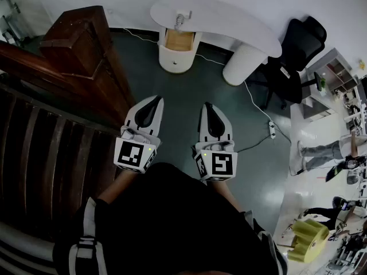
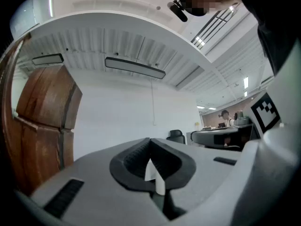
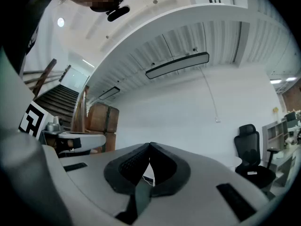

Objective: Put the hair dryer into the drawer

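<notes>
In the head view a curved white desk (image 1: 229, 24) stands far ahead across the dark floor. Its round left pedestal has a drawer (image 1: 179, 40) pulled open, wooden inside. On the desktop just above it sits a small pale object (image 1: 180, 20), too small to tell whether it is the hair dryer. My left gripper (image 1: 153, 100) and right gripper (image 1: 207, 105) are held side by side in front of me, well short of the desk. Both are shut with nothing between the jaws, as the left gripper (image 2: 150, 140) and right gripper (image 3: 150, 145) views show.
A dark wooden staircase and newel post (image 1: 80, 44) fill the left. A black office chair (image 1: 298, 44) stands right of the desk. A cable and power strip (image 1: 272, 129) lie on the floor at right. A person (image 1: 321, 150) stands at far right, near a yellow object (image 1: 307, 239).
</notes>
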{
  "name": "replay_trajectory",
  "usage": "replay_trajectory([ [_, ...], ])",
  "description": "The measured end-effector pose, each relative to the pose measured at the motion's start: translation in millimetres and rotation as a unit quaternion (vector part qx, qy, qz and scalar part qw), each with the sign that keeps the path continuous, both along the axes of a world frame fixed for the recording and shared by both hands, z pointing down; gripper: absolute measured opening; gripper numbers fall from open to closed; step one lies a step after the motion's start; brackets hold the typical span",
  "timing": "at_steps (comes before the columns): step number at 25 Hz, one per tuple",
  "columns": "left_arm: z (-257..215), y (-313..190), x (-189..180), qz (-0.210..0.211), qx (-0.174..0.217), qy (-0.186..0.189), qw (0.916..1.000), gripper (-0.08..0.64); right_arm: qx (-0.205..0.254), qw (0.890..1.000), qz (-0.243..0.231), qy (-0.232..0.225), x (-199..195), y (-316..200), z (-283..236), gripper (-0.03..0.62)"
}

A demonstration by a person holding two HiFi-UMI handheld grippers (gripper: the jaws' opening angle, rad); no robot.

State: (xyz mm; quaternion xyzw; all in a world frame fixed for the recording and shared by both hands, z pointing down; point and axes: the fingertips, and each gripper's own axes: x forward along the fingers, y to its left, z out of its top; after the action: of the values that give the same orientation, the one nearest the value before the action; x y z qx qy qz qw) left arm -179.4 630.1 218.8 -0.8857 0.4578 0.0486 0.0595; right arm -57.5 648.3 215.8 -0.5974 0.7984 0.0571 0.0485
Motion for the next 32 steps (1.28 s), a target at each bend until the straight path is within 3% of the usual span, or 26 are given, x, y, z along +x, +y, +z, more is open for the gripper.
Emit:
replay_trajectory([
  [11,2,-19,30,-0.014,0.002,-0.003,0.9999,0.008,-0.018,0.999,-0.043,-0.024,22,-24,10,0.023],
  [20,17,-59,36,-0.008,-0.028,-0.024,0.9993,0.011,-0.026,0.998,-0.051,-0.022,18,-57,23,0.023],
  [25,28,-107,39,0.000,-0.039,-0.020,0.9990,0.018,-0.033,0.998,-0.045,-0.022,21,-100,29,0.023],
  [32,41,-208,46,0.021,-0.062,-0.025,0.9976,0.089,-0.055,0.998,-0.035,-0.022,23,-193,39,0.023],
])
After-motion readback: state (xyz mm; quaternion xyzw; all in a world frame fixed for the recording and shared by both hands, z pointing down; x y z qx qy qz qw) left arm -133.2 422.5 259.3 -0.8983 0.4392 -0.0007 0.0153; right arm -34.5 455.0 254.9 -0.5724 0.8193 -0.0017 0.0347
